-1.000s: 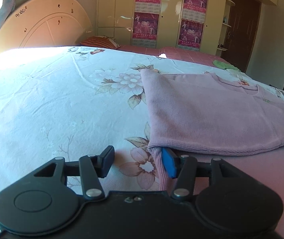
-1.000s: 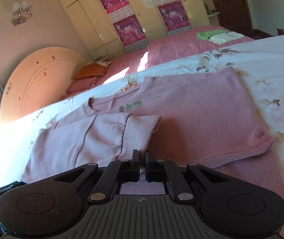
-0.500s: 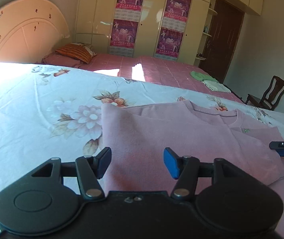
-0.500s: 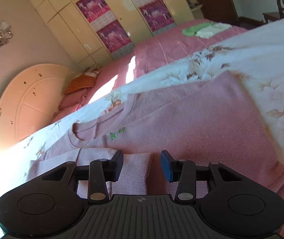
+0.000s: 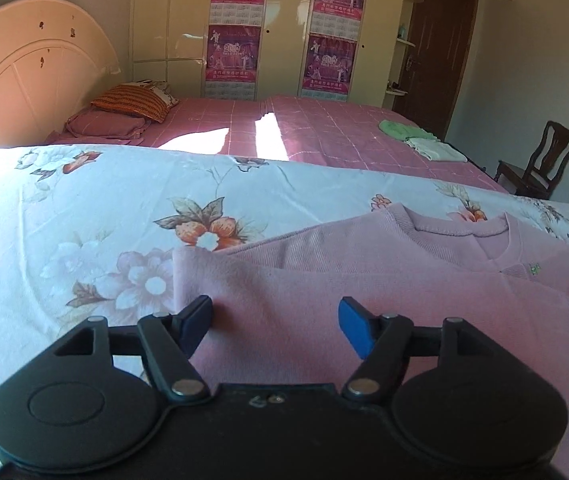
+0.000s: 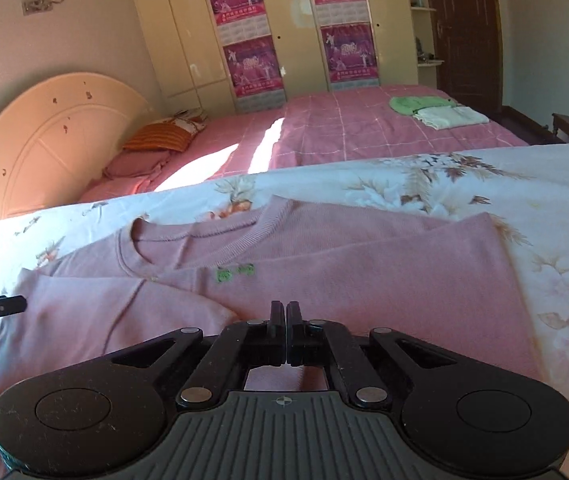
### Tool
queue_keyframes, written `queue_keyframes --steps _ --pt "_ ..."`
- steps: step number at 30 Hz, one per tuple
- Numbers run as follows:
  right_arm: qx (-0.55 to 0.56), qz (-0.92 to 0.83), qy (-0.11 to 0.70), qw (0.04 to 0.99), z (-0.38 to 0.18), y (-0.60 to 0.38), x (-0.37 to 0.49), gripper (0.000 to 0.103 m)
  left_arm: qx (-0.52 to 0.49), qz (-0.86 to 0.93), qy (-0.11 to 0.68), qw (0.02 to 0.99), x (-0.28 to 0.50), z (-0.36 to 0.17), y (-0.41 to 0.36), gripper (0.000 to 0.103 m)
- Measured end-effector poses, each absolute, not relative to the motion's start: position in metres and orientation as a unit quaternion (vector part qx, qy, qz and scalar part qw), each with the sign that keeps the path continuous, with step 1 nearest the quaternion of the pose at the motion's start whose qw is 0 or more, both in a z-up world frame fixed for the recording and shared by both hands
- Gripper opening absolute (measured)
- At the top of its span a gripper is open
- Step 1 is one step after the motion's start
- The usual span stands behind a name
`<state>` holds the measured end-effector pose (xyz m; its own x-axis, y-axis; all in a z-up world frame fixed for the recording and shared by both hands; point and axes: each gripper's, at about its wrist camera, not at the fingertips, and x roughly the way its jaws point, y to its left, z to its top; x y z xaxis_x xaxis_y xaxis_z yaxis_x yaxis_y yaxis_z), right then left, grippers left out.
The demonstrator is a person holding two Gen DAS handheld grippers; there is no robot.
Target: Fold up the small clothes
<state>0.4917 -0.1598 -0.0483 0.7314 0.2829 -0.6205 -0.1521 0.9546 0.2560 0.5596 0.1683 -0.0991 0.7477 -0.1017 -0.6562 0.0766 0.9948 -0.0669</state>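
Your left gripper (image 5: 275, 320) gapes wide; the right gripper (image 6: 286, 320) is pinched together, apparently empty. The pink sweater (image 6: 364, 276) looks soft and floppy, so pinch a folded edge.

Readable text, by carrier:

1. Calendar posters (image 5: 236, 20) on the wardrobe doors (image 5: 284, 24), top centre of both views: large numerals, apparently "2010", on the lower left poster in the left wrist view; a line of characters beneath, too small to read. The calendar grids below are illegible.

2. Pink sweater (image 6: 324, 280), centre of the right wrist view: small green embroidered mark (image 6: 236, 273) below the neckline, its characters not legible.

3. Headboard (image 6: 44, 140), left of frame: dark marks, unreadable.
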Motion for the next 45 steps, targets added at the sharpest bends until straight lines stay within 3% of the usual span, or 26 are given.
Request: queue_keyframes --steps 3,6,8,11,17,25,29,34,35,36,38,41,45 --pt "0.059 0.124 0.359 0.923 -0.058 -0.136 0.509 0.0 -0.002 -0.036 0.37 0.928 0.585 -0.11 0.17 0.085" --pt "0.054 0.116 0.374 0.919 -0.071 -0.133 0.519 0.0 -0.003 -0.036 0.377 0.926 0.589 -0.109 0.172 0.084" --pt "0.055 0.111 0.366 0.922 -0.066 -0.134 0.518 0.0 0.002 -0.031 0.371 0.928 0.576 -0.1 0.166 0.074" --pt "0.059 0.135 0.337 0.93 -0.052 -0.125 0.509 0.0 -0.035 -0.061 0.351 0.934 0.554 -0.091 0.15 0.075" --pt "0.033 0.2 0.357 0.912 -0.061 -0.065 0.517 0.0 -0.049 -0.094 0.355 0.929 0.551 -0.1 0.096 0.078" --pt "0.001 0.137 0.37 0.919 -0.073 -0.123 0.508 0.0 -0.007 -0.041 0.35 0.936 0.515 -0.115 0.153 0.074" --pt "0.007 0.136 0.37 0.919 -0.07 -0.121 0.508 0.0 0.034 -0.018 0.356 0.934 0.515 -0.106 0.13 0.073" --pt "0.004 0.177 0.343 0.922 -0.05 -0.091 0.477 0.001 0.014 -0.053 0.32 0.946 0.489 -0.085 0.093 0.082" --pt "0.003 0.19 0.347 0.918 -0.052 -0.084 0.47 0.01 0.014 -0.056 0.321 0.945 0.485 -0.086 0.086 0.084" --pt "-0.001 0.193 0.346 0.918 -0.054 -0.079 0.464 0.035 0.009 -0.06 0.328 0.943 0.481 -0.091 0.079 0.084" --pt "-0.019 0.195 0.342 0.919 -0.063 -0.071 0.454 0.062 0.004 -0.065 0.35 0.934 0.478 -0.104 0.074 0.084" --pt "-0.039 0.2 0.356 0.912 -0.08 -0.071 0.447 0.062 0.026 -0.067 0.36 0.93 0.468 -0.118 0.072 0.086" --pt "-0.033 0.174 0.341 0.923 -0.068 -0.095 0.433 0.051 0.038 -0.034 0.335 0.941 0.448 -0.101 0.092 0.084"
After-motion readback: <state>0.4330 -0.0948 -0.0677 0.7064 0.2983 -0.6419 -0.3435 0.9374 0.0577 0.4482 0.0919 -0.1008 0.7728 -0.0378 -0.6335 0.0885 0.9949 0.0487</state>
